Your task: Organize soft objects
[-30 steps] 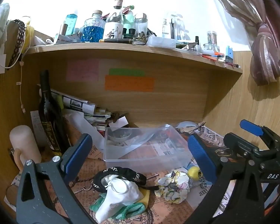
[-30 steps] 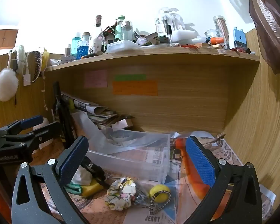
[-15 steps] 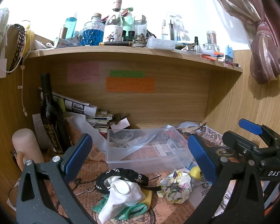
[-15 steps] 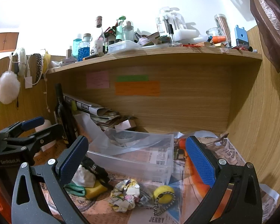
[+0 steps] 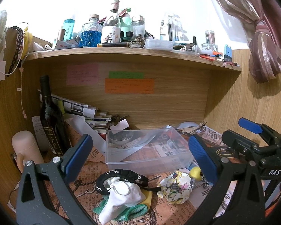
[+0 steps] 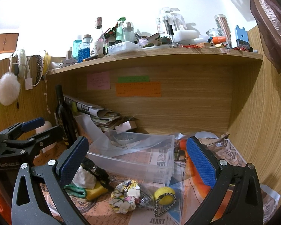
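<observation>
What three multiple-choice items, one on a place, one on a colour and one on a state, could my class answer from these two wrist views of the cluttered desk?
1. Where does the floral scrunchie lie?
A. inside the clear plastic bin
B. on the newspaper in front of the clear plastic bin
C. on the upper shelf

2. What colour is the small ball with the beaded chain?
A. yellow
B. red
C. white

3. How do the jaws of the right gripper stand?
A. shut on the white pouch
B. shut on nothing
C. open

Answers: 1 B, the scrunchie lies on the printed paper, outside the bin's front wall. 2 A, the ball beside it is plainly yellow. 3 C, the blue pads stand wide apart with nothing between them; the left gripper stands likewise.
</observation>
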`<state>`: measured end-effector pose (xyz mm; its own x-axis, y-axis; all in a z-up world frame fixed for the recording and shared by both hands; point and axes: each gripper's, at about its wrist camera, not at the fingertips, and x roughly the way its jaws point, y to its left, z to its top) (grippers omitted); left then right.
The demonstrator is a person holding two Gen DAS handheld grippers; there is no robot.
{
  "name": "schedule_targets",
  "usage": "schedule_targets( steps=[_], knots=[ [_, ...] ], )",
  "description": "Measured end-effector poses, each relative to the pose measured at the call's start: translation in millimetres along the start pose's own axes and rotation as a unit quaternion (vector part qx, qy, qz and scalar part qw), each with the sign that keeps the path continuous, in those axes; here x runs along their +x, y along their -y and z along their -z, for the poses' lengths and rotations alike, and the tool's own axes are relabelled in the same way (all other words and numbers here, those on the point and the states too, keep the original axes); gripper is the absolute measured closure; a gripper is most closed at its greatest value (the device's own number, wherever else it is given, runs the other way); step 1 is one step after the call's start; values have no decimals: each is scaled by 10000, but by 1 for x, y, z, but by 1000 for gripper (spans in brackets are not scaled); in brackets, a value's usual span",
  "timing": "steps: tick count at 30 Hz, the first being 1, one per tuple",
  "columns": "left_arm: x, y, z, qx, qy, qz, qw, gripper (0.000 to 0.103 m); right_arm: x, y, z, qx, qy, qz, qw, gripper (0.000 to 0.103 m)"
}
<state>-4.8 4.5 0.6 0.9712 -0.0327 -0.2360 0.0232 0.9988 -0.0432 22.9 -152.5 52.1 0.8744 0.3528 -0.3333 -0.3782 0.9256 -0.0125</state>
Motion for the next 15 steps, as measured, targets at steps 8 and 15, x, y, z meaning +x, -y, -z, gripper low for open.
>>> schedule_targets(
  steps=[8, 15],
  knots=[
    [1, 0, 0, 12, -27, 30, 10000, 0, -1, 0, -1, 29, -7, -6, 10000, 0],
    [1, 1, 0, 19, -24, 32, 10000, 0, -1, 1, -1, 29, -1, -8, 10000, 0]
  ],
)
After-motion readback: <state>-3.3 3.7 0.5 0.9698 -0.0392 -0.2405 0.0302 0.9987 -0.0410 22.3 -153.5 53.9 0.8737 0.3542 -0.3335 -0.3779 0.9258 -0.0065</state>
